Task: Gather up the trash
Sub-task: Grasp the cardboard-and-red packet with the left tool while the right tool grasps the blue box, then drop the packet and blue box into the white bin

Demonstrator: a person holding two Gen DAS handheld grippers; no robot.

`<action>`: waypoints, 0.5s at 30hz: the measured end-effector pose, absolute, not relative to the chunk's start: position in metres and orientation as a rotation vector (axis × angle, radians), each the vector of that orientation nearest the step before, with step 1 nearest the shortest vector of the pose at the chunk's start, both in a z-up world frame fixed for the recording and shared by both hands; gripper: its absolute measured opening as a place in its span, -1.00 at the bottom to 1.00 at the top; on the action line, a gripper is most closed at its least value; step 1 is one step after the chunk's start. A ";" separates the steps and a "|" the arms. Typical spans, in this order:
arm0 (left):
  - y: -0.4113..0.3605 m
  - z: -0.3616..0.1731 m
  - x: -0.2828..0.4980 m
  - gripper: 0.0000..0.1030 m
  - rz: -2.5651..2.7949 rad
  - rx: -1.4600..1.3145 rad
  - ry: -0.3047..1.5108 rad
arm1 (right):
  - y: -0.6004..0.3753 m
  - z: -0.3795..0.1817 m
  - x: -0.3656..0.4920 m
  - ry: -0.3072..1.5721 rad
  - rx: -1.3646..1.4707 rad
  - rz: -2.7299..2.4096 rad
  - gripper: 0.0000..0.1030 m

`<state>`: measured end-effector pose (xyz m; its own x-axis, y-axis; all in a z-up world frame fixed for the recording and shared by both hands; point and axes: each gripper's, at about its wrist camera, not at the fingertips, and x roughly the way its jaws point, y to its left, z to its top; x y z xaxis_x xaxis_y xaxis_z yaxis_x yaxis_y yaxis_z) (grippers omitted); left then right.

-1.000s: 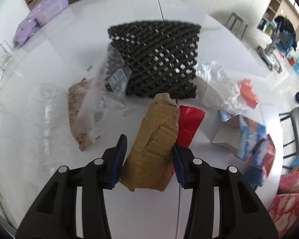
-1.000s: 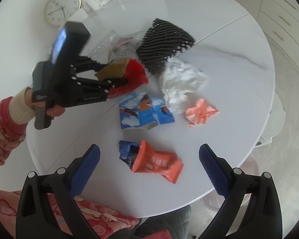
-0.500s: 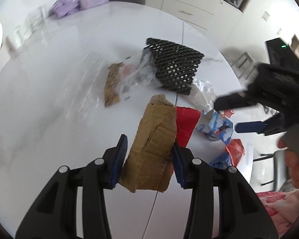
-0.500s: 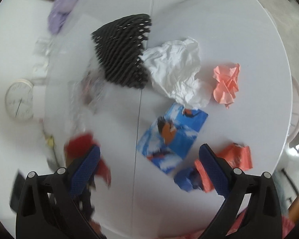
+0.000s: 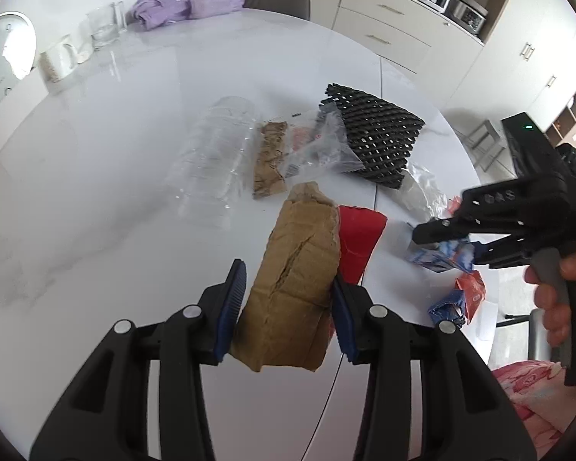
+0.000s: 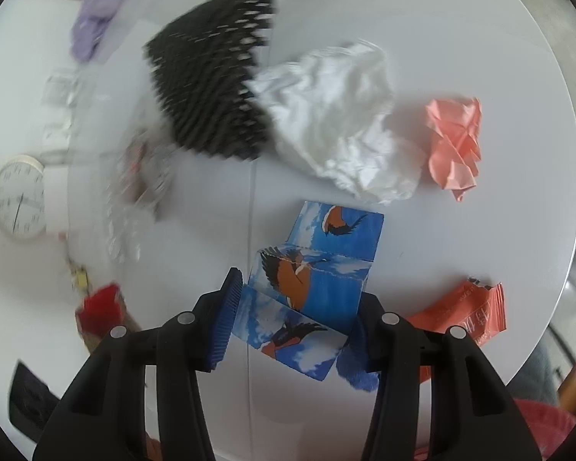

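My left gripper (image 5: 286, 299) is clamped about halfway shut on a flattened brown cardboard box with a red flap (image 5: 295, 276); both pads press its sides, and I hold it up off the round white table (image 5: 134, 161) so it is out of the way while my other hand works. My right gripper (image 6: 293, 309) has just been closing, and the flattened blue carton printed with birds (image 6: 311, 269) now sits between its jaws. The left pad (image 6: 226, 311) meets the carton's edge; the right pad is hidden behind the carton, so I judge this a grip just made rather than a sure one. I point down at the carton because it lies flat and only its folded sides give the pads something to bite on.

Just beside the carton, to its right, lie an orange snack wrapper (image 6: 468, 315) and a dark blue scrap (image 6: 359, 374). Farther out are a crumpled white plastic bag (image 6: 338, 115), a crumpled pink paper (image 6: 457, 142) and a black foam mesh sleeve (image 6: 211, 77) touching the bag. In the left view, a clear plastic bottle (image 5: 215, 165) and a clear wrapper (image 5: 315, 146) wait near the mesh.

All this trash looks still to be collected; I see no bin.
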<state>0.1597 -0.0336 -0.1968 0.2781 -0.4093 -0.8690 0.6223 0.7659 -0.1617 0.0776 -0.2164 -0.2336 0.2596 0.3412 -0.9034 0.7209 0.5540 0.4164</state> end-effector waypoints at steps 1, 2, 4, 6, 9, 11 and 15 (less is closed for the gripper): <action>-0.033 -0.195 0.158 -0.19 -0.695 0.227 1.083 | -0.214 -0.228 0.078 1.333 1.000 -0.298 -0.03; -0.034 -0.192 0.155 -0.19 -0.692 0.227 1.080 | -0.211 -0.222 0.078 1.324 0.986 -0.265 -0.03; -0.037 -0.184 0.147 -0.19 -0.689 0.231 1.071 | -0.207 -0.206 0.075 1.295 0.953 -0.193 -0.03; -0.045 -0.176 0.137 -0.20 -0.695 0.236 1.061 | -0.209 -0.189 0.066 1.253 0.944 -0.132 -0.03; -0.069 -0.161 0.115 -0.20 -0.733 0.257 1.039 | -0.228 -0.156 0.039 1.184 0.901 -0.096 -0.03; -0.097 -0.151 0.095 -0.19 -0.793 0.279 1.027 | -0.248 -0.138 0.014 1.147 0.862 -0.117 -0.03; -0.178 -0.144 0.047 -0.20 -0.990 0.343 1.027 | -0.313 -0.122 -0.058 1.102 0.825 -0.259 -0.03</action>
<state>0.0469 -0.1779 -0.1436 0.1523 -0.5240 -0.8380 0.8179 0.5428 -0.1907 -0.0579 -0.3134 -0.1224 0.4576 0.2025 -0.8658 0.5674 0.6832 0.4597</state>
